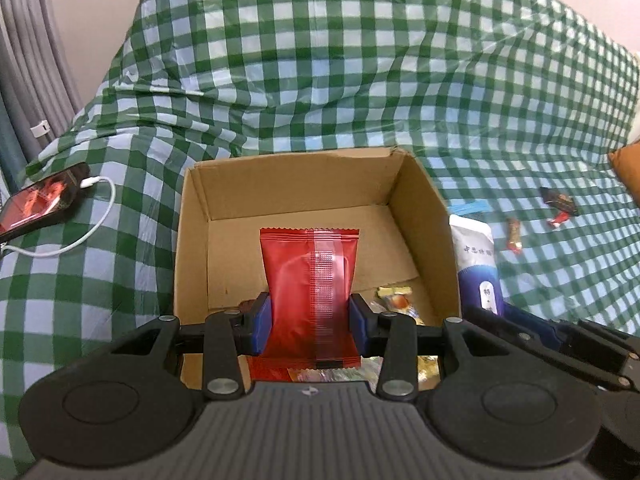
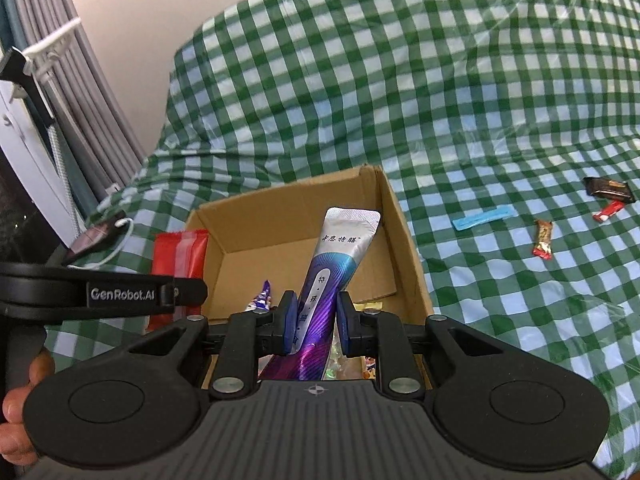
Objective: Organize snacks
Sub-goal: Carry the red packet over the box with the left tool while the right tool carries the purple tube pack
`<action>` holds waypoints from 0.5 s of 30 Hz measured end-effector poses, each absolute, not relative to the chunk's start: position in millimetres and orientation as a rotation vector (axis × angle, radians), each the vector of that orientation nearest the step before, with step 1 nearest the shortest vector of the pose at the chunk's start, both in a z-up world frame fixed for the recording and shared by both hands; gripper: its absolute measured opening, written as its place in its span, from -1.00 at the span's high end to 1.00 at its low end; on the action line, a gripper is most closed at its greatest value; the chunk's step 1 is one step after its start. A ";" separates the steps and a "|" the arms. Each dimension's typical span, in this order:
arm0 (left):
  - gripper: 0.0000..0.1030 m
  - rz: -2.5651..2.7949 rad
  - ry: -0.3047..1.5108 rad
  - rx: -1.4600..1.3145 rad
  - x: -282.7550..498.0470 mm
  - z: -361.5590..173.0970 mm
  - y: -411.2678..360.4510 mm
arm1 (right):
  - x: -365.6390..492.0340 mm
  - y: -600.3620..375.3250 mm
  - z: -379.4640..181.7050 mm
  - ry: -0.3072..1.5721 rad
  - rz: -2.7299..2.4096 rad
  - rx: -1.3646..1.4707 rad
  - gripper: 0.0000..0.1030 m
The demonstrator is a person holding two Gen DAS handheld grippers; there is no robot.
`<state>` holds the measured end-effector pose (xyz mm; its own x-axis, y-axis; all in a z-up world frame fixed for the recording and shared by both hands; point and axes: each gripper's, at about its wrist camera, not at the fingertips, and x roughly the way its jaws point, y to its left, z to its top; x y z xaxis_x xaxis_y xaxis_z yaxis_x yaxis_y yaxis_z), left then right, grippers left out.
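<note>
Pads of my left gripper (image 1: 310, 320) clamp a red foil packet (image 1: 310, 280); my right gripper (image 2: 316, 320), tilted downward, pinches a silver-purple sachet (image 2: 330, 276) above the open cardboard box (image 2: 400, 232).

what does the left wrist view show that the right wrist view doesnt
Only the left wrist view shows the left claw shut on the red packet, and an orange cushion edge at far right.

Only the right wrist view shows the right claw shut on the silver-and-purple stick pack, a purple-wrapped candy in the box, and a person's hand at the lower left.

Both show the cardboard box, the green checked cloth, the phone with its white cable, and loose snacks lying on the cloth at right, such as the blue strip.
</note>
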<state>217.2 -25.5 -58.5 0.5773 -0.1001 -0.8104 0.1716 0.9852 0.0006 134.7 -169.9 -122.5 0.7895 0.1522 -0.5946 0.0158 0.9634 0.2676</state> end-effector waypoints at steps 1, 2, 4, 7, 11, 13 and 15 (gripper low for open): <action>0.13 -0.156 0.949 0.083 222.9 -62.7 -25.9 | 140.6 -169.2 -125.4 0.666 0.073 0.265 0.55; 0.13 -0.154 0.956 0.084 228.5 -67.4 -25.7 | 145.8 -168.5 -127.8 0.673 0.073 0.264 0.55; 0.13 -0.147 0.972 0.086 239.8 -77.3 -25.3 | 155.2 -167.4 -132.6 0.685 0.073 0.264 0.55; 0.13 -0.136 0.996 0.090 252.3 -91.0 -25.7 | 166.2 -167.7 -139.8 0.702 0.074 0.261 0.55; 0.13 -0.123 1.020 0.095 265.0 -105.6 -25.3 | 179.1 -166.3 -149.6 0.723 0.072 0.260 0.55; 0.13 -0.117 1.027 0.100 270.4 -111.7 -23.8 | 184.6 -165.7 -153.2 0.727 0.070 0.255 0.55; 0.13 -0.111 1.033 0.105 274.6 -116.8 -23.5 | 188.3 -165.6 -155.6 0.731 0.067 0.252 0.55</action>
